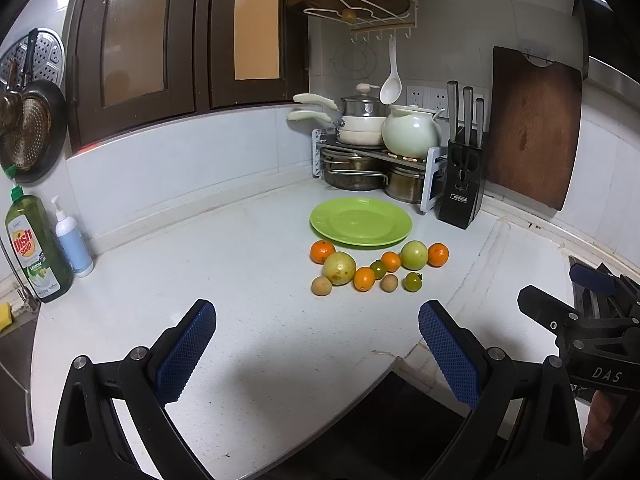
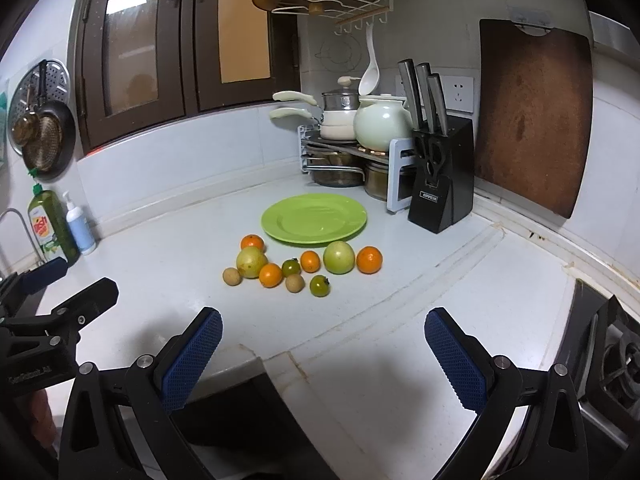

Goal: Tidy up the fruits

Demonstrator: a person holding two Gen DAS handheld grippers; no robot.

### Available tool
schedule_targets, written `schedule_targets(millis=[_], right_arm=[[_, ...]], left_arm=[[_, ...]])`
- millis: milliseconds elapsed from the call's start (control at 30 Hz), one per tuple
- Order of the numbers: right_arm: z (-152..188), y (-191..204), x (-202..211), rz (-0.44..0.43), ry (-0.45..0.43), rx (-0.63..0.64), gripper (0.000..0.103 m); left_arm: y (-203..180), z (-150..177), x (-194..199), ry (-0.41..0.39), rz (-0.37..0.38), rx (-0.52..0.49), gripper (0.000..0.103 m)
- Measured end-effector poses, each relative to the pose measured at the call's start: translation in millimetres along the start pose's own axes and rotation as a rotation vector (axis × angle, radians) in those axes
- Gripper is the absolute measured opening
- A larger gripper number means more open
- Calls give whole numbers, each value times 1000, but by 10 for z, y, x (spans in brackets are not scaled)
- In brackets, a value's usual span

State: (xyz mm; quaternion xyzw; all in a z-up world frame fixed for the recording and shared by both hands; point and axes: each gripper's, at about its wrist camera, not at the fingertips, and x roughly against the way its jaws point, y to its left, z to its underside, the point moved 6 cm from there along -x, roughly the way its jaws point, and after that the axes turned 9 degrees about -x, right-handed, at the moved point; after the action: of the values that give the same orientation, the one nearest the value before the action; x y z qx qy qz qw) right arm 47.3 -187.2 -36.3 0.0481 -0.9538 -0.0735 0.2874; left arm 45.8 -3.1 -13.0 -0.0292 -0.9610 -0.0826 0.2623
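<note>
An empty green plate (image 1: 361, 222) (image 2: 314, 218) lies on the white counter. Just in front of it lies a loose cluster of fruit: several oranges (image 1: 322, 251) (image 2: 369, 260), two pale green round fruits (image 1: 339, 267) (image 2: 338, 257), two small brown ones (image 1: 321, 285) (image 2: 231, 276) and two small green tomatoes (image 1: 412, 281) (image 2: 319, 285). My left gripper (image 1: 316, 316) is open and empty, well short of the fruit. My right gripper (image 2: 322, 322) is open and empty too, near the counter's front edge; it also shows at the right of the left wrist view (image 1: 560, 300).
A black knife block (image 1: 460, 184) (image 2: 440, 184) and a rack of pots (image 1: 372, 152) (image 2: 352, 148) stand behind the plate. A wooden cutting board (image 1: 532, 128) leans on the right wall. Dish soap (image 1: 38, 248) and a pump bottle (image 1: 74, 240) stand left. A stove (image 2: 616, 344) is at right.
</note>
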Motion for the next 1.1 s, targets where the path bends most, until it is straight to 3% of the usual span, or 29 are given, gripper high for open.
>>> schedule_targets(millis=[1100], right_arm=[[-43, 58, 19, -21, -6, 4, 102]], left_arm=[[-19, 16, -8, -14, -4, 3, 103]])
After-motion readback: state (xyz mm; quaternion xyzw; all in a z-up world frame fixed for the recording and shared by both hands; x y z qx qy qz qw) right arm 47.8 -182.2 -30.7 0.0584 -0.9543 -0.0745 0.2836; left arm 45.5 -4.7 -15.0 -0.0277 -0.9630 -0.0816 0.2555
